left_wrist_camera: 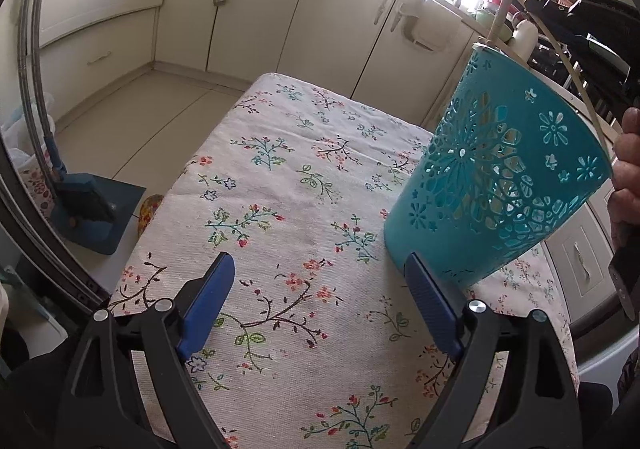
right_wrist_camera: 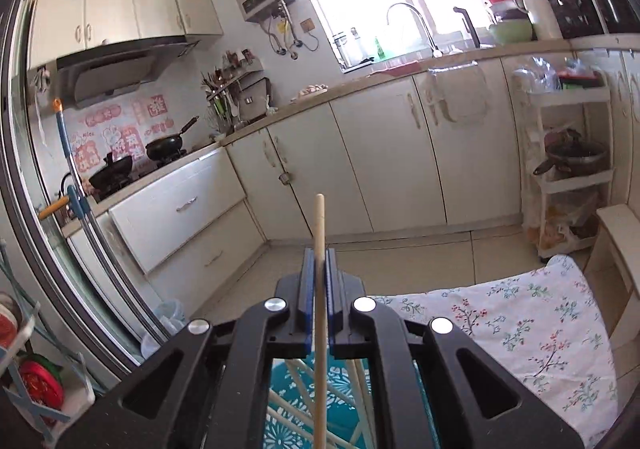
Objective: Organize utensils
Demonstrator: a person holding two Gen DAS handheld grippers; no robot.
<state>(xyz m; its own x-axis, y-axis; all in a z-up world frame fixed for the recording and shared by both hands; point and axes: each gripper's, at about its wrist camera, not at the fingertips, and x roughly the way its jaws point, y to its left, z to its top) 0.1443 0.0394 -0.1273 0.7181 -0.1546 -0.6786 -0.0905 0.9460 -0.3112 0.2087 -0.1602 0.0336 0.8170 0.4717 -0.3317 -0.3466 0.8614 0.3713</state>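
Left wrist view. We see the left gripper (left_wrist_camera: 320, 309) with its fingers (left_wrist_camera: 208, 305) spread wide and nothing between them, hovering over the cloth-covered surface (left_wrist_camera: 280, 177). The teal holder (left_wrist_camera: 496, 185), a perforated plastic cup, stands toward the right edge of the surface, just beyond the right-hand finger; whether they touch we cannot tell. Pale sticks rise from its mouth. A hand (left_wrist_camera: 626, 177) shows at the frame's right border.

Right wrist view. We see the right gripper (right_wrist_camera: 319, 289) with its fingers pressed together on a single chopstick (right_wrist_camera: 319, 233), which runs upright between them, its tip projecting above. Below the gripper the teal holder appears with several more chopsticks inside it.

Handling. We judge the chopstick light, stiff, thin and smooth, so liable to pivot or slip in a pinch; a hold near mid-length seems steadiest. The holder looks light and easily tipped, and is best steadied low on its wall.

Obscured. The chopstick's lower end is cut off, the holder's floor is hidden, and the count of sticks is uncertain.
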